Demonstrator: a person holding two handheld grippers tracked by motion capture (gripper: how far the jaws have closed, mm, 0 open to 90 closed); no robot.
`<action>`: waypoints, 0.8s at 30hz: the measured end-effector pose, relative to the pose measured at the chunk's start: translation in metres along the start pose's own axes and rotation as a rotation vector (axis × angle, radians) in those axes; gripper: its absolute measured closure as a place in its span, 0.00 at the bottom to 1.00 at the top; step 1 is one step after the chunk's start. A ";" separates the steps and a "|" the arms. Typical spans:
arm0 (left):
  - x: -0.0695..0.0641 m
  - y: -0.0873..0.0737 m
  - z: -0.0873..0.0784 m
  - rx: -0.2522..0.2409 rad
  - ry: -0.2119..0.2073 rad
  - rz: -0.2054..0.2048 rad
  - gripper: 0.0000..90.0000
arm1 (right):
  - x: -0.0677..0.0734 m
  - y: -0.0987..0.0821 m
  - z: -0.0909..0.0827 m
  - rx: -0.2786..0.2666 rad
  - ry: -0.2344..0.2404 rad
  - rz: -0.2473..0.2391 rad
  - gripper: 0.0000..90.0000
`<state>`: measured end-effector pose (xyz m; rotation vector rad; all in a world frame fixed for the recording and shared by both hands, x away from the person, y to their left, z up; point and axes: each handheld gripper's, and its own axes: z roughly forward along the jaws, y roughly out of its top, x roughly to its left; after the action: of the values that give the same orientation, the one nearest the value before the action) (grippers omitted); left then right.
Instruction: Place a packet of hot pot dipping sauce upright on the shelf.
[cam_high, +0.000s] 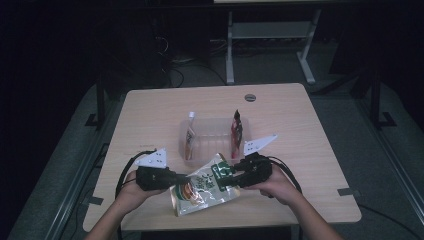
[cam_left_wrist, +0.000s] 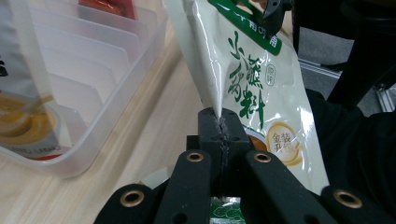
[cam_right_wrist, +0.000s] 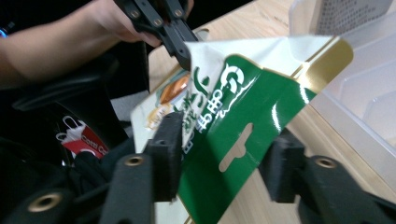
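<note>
Pouch (cam_high: 202, 186) long axis slants toward bin (cam_high: 210, 131), green top leading.

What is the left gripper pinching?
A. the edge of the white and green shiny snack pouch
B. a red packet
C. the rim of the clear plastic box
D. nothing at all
A: in the left gripper view, the left gripper has its jaws shut tight on the side edge of the white and green shiny snack pouch, beside the clear plastic box.
</note>
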<state>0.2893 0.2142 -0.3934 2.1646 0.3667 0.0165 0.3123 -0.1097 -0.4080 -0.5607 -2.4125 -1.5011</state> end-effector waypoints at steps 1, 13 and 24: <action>0.000 0.000 0.000 -0.002 0.002 0.000 1.00 | 0.000 0.000 -0.001 -0.006 0.001 -0.002 0.67; 0.002 0.003 0.002 -0.015 0.035 0.020 1.00 | 0.003 0.001 -0.002 -0.019 0.024 -0.032 0.92; 0.003 0.004 0.003 -0.043 0.037 0.041 0.99 | 0.007 0.001 -0.004 -0.036 0.036 -0.066 1.00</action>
<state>0.2933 0.2106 -0.3924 2.1314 0.3408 0.0869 0.3064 -0.1115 -0.4020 -0.4613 -2.4033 -1.5708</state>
